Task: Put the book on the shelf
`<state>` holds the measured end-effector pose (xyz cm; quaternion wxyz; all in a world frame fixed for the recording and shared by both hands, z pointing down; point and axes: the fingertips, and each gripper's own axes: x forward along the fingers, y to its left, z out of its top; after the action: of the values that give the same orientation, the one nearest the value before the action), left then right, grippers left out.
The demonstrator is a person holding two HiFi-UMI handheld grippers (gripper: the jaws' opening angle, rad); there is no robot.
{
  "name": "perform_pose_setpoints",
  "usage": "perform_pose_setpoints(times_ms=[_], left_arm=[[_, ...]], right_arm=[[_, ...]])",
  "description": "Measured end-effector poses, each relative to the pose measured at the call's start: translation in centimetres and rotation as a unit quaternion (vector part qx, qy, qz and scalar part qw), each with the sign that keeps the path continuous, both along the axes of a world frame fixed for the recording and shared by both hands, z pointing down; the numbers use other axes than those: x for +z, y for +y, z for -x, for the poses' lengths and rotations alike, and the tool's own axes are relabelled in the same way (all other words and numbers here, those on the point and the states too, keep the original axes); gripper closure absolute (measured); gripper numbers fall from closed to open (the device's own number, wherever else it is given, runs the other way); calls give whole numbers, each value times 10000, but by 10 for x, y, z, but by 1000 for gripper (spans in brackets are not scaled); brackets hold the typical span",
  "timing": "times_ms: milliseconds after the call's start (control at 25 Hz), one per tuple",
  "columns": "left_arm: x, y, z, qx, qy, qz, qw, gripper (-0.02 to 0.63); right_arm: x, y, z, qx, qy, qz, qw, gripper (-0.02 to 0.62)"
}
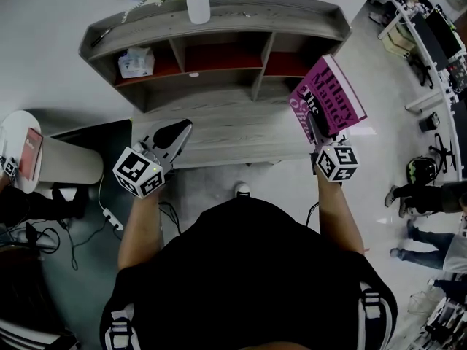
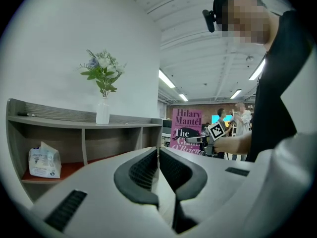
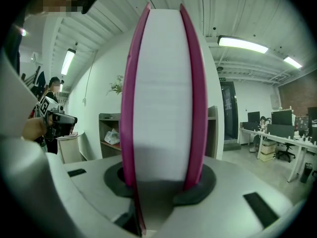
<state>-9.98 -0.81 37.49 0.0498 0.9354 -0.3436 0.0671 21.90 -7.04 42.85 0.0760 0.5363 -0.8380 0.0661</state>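
Holding the pink book (image 1: 332, 97) upright, pinched at its lower edge in the jaws of the right gripper (image 1: 315, 128), near the right end of the wooden shelf (image 1: 219, 17), with the left gripper (image 1: 180, 128) empty, jaws pressed together.

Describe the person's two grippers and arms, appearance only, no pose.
The left gripper and right gripper share one design: a smooth pale grey shell tapering to two jaws lined with black ribbed pads. Each carries a cube of black-and-white square markers at its rear. The person wears a black short-sleeved top; the forearms are bare.
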Motion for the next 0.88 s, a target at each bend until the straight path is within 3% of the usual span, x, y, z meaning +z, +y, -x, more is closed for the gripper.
perform_pose_setpoints(times_ms=[880], left_arm=[[-3,-60,-29,-206,-100,49,9997,574]], right_arm=[[1,-76,-7,-404,-94,-29,9991,445]])
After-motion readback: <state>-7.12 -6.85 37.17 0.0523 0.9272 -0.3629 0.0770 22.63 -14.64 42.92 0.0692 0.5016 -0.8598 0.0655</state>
